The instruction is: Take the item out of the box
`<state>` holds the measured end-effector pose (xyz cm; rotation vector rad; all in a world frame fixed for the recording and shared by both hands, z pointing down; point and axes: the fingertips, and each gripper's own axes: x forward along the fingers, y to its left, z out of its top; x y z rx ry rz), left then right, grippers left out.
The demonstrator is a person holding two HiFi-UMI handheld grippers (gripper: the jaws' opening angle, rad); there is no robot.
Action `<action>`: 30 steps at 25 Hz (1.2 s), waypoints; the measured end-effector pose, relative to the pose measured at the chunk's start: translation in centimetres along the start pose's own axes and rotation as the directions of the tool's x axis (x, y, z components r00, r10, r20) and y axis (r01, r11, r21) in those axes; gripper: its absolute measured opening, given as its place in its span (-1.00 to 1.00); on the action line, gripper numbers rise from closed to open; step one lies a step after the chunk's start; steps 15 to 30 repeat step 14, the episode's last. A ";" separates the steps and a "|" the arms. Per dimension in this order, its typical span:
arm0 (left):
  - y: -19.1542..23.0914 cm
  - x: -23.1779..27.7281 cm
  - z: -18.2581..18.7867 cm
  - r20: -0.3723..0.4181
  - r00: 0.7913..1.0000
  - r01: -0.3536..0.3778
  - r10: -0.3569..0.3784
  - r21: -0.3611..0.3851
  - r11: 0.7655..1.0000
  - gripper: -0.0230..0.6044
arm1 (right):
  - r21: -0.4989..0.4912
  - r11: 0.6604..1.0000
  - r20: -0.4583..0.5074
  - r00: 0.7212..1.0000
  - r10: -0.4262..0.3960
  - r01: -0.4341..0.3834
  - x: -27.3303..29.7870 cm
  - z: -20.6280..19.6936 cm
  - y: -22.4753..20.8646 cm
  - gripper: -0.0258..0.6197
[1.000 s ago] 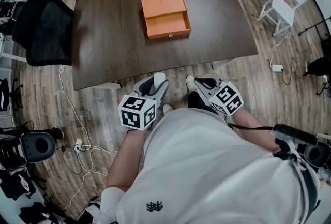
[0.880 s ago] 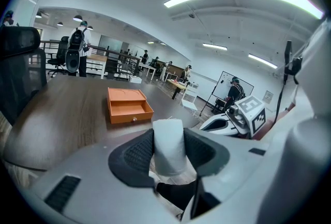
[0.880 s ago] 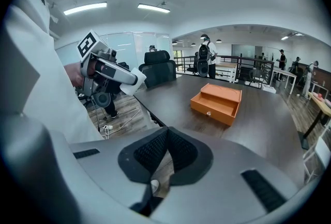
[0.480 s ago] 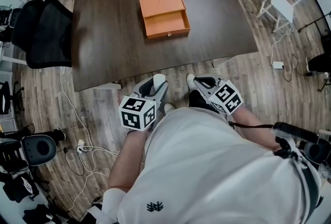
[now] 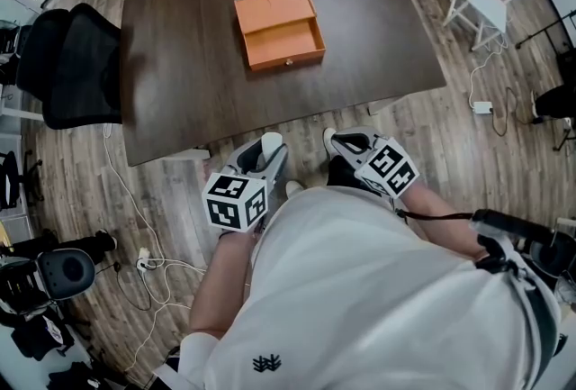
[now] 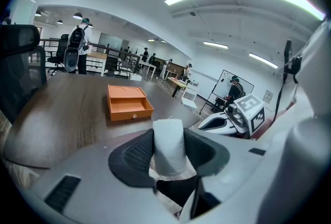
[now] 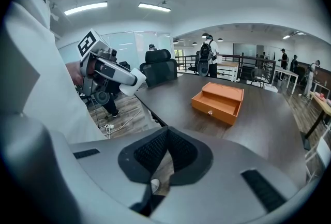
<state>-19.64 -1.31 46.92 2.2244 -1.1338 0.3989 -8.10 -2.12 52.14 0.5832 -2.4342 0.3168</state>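
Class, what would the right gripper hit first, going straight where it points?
Probably the dark brown wooden table, at its near edge; depth is unclear, so the right gripper might pass underneath.

The right gripper (image 7: 166,137), jaws closed on nothing, points across the dark bench (image 7: 269,119) toward an orange box (image 7: 217,100) with its drawer open, while the left gripper (image 7: 128,75), off left, seems to grip a white object (image 7: 138,82).

Only a slight drift of the head view: orange box (image 5: 279,26) and tabletop (image 5: 180,82) now a little further left and higher in frame, black chair (image 5: 67,64) likewise.
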 end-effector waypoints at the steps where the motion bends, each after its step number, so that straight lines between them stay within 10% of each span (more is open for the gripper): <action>1: 0.1 0.1 0.2 0.000 1.000 -0.001 0.001 0.000 1.000 -0.34 | -0.001 1.000 -0.002 1.000 0.001 -0.001 0.0 0.1 -0.1 -0.91; 30: 1.1 2.6 1.9 -0.015 1.000 0.001 -0.001 -0.003 1.000 -0.34 | 0.003 1.000 -0.003 1.000 -0.001 0.001 0.5 0.7 -3.4 -0.91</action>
